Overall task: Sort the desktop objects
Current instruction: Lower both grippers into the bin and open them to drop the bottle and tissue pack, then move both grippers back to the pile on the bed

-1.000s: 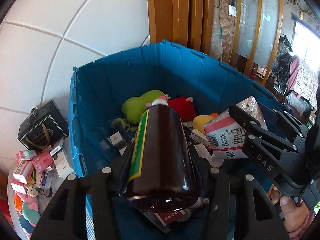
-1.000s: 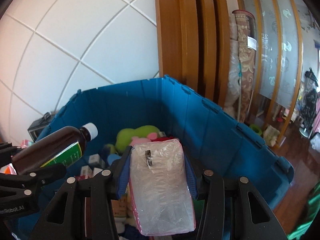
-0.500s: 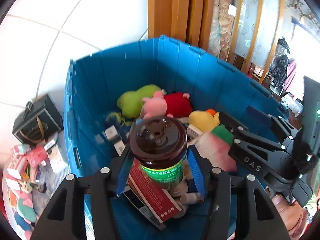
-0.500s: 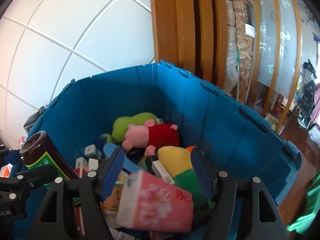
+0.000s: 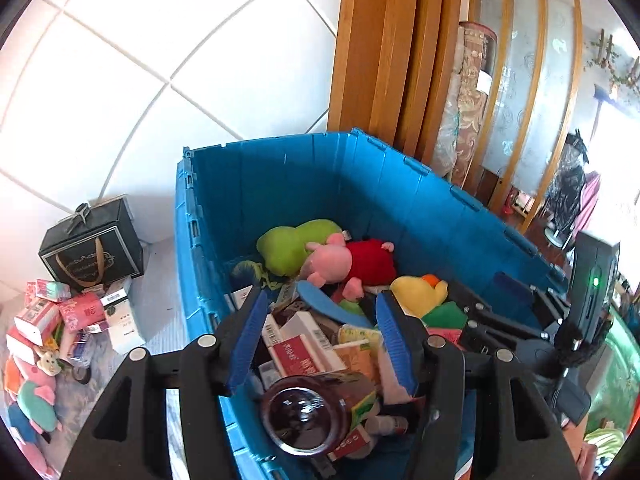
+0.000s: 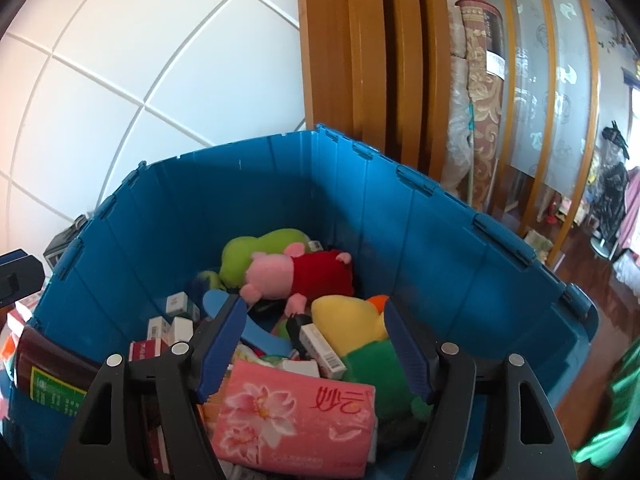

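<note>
A blue plastic bin holds plush toys and small boxes. My left gripper hangs over its near side, jaws opening, and the blue pads touch nothing. Beneath them a brown bottle with a green label lies on the pile, base toward the camera. My right gripper hovers over the bin too, its jaws opening with nothing between the pads. A pink tissue pack with a flower print rests on the pile just below it.
In the bin lie a green plush, a pink pig in red, a yellow duck and several cartons. Left of the bin stand a black gift box and a heap of tissue packs and toys. Wooden door frame behind.
The left gripper opened and the bottle tipped forward and dropped onto the pile. The right gripper opened and the tissue pack fell into the bin. The left gripper drew back and rose.
</note>
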A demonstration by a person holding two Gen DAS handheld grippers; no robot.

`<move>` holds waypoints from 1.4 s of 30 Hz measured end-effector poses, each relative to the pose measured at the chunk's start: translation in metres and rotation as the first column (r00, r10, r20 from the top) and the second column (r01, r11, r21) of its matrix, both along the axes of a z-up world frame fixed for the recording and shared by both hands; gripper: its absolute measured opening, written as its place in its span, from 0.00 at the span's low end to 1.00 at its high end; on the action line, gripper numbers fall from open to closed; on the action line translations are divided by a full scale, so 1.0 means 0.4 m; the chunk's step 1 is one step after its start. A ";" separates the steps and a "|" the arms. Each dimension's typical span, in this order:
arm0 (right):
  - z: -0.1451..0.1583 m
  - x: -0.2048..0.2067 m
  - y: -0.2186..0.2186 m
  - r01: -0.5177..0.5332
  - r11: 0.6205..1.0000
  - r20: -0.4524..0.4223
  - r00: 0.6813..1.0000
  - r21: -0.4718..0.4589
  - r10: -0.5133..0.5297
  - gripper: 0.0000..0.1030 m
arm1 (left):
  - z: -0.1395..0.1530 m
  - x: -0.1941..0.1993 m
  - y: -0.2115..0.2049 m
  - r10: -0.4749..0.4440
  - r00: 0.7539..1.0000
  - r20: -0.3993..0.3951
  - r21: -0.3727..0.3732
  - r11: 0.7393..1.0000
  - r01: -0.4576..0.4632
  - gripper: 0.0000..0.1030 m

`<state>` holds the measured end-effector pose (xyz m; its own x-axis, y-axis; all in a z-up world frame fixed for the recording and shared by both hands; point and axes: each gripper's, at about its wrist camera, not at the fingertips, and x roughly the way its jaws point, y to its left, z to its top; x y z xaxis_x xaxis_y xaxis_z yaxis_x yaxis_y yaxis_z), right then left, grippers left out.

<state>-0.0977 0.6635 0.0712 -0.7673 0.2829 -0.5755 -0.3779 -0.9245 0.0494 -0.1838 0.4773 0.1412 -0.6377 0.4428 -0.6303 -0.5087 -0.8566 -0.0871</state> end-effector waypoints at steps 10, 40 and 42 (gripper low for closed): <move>-0.004 0.038 -0.022 -0.026 1.000 0.024 0.999 -0.010 0.027 1.00 | 0.010 0.060 -0.074 0.016 0.999 -0.031 -0.022 1.000 -0.017 0.54; 0.112 0.181 -0.346 -0.115 0.986 -0.019 0.993 0.122 0.118 1.00 | -0.056 0.147 -0.437 0.158 0.987 0.026 0.017 0.987 -0.159 0.54; 0.125 0.182 -0.392 -0.138 0.983 -0.038 0.989 0.122 0.144 1.00 | -0.066 0.146 -0.485 0.186 0.982 0.021 0.019 0.982 -0.186 0.54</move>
<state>-0.0250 0.5066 0.1214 -0.8296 0.2341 -0.5068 -0.2429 -0.9688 -0.0498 -0.1252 0.2834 0.1148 -0.6979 0.3308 -0.6352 -0.3384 -0.9340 -0.1146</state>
